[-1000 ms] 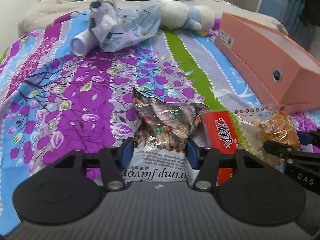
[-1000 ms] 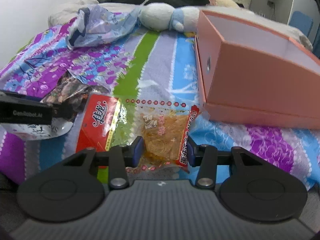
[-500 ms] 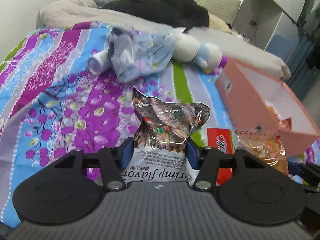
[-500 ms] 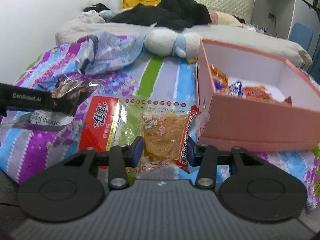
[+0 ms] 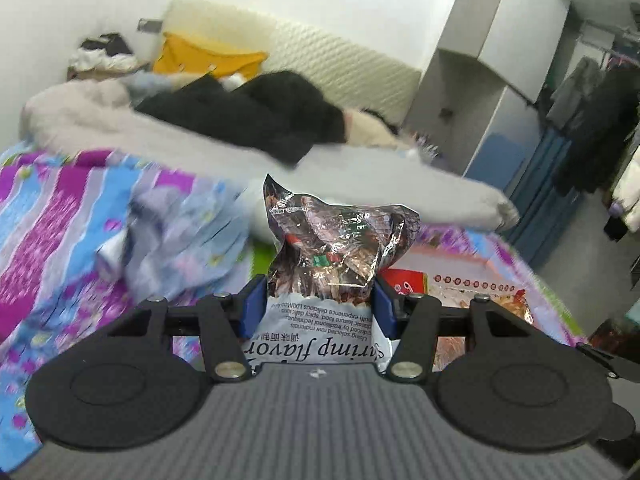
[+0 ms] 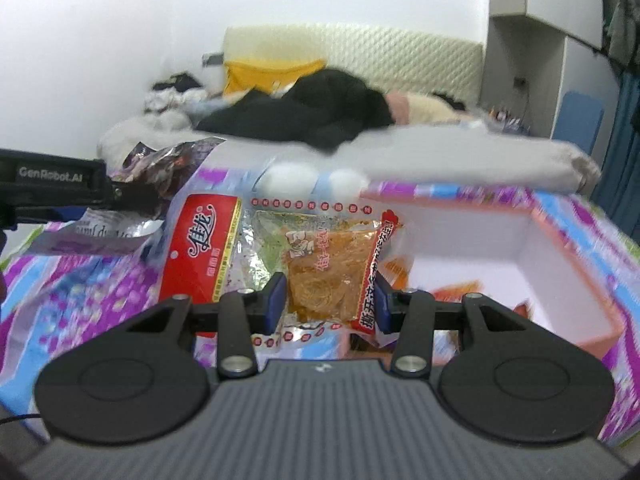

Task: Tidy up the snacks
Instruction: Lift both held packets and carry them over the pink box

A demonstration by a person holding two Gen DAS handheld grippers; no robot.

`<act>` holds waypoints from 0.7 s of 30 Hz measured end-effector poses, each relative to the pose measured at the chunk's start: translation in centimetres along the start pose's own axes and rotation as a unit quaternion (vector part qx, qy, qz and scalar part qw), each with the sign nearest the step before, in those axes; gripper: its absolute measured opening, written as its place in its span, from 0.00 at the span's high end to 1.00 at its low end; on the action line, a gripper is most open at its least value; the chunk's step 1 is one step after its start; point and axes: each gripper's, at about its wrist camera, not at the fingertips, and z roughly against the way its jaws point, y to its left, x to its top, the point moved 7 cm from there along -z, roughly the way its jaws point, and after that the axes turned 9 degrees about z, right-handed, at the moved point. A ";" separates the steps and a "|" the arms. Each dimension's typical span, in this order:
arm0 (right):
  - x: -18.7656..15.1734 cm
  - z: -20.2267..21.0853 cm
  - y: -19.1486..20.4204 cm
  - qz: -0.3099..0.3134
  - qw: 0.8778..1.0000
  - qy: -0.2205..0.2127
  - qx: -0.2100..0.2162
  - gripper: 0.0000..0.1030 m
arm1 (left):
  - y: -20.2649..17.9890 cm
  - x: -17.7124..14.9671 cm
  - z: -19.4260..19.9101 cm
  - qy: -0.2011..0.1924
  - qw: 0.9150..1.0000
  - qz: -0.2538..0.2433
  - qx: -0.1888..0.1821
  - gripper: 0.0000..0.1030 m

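My left gripper (image 5: 319, 307) is shut on a crinkled shrimp-flavour snack bag (image 5: 336, 252), held up above the patterned bedspread (image 5: 52, 232). My right gripper (image 6: 331, 305) is shut on a red and clear noodle snack packet (image 6: 312, 264), also lifted off the bed. In the right wrist view the pink box (image 6: 576, 312) lies just right of the packet, open on top, with orange snack packs (image 6: 456, 292) inside. The left gripper's arm (image 6: 52, 188) with its bag (image 6: 168, 168) shows at the left there. The noodle packet (image 5: 476, 292) peeks out to the right in the left wrist view.
A crumpled pale blue plastic bag (image 5: 180, 236) lies on the bedspread to the left. A black garment (image 5: 256, 116), a yellow pillow (image 5: 204, 56) and a grey duvet (image 5: 360, 176) fill the bed's far end. A cabinet (image 5: 480, 100) and hanging clothes (image 5: 600, 120) stand at right.
Both grippers have risen off the bed with their snack packets still held. The views tilted up, so the headboard and wall now show and the pink box's inside is visible.
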 end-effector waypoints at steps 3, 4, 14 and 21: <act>1.8 0.2 -2.5 -0.002 1.000 -0.017 -0.020 0.55 | -2.3 1.6 -0.8 -0.010 1.000 0.001 -0.017 0.41; 2.3 0.3 -3.5 -0.003 0.999 -0.023 -0.028 0.55 | -3.1 2.0 -1.1 -0.012 1.000 -0.001 -0.022 0.41; 1.8 -2.3 -12.4 -0.038 0.996 -0.005 -0.076 0.55 | -12.9 0.9 -8.6 0.027 0.997 -0.031 -0.064 0.40; -3.6 -7.4 -16.6 -0.062 0.993 0.063 -0.075 0.55 | -14.9 -3.9 -16.9 0.103 0.992 -0.046 -0.058 0.40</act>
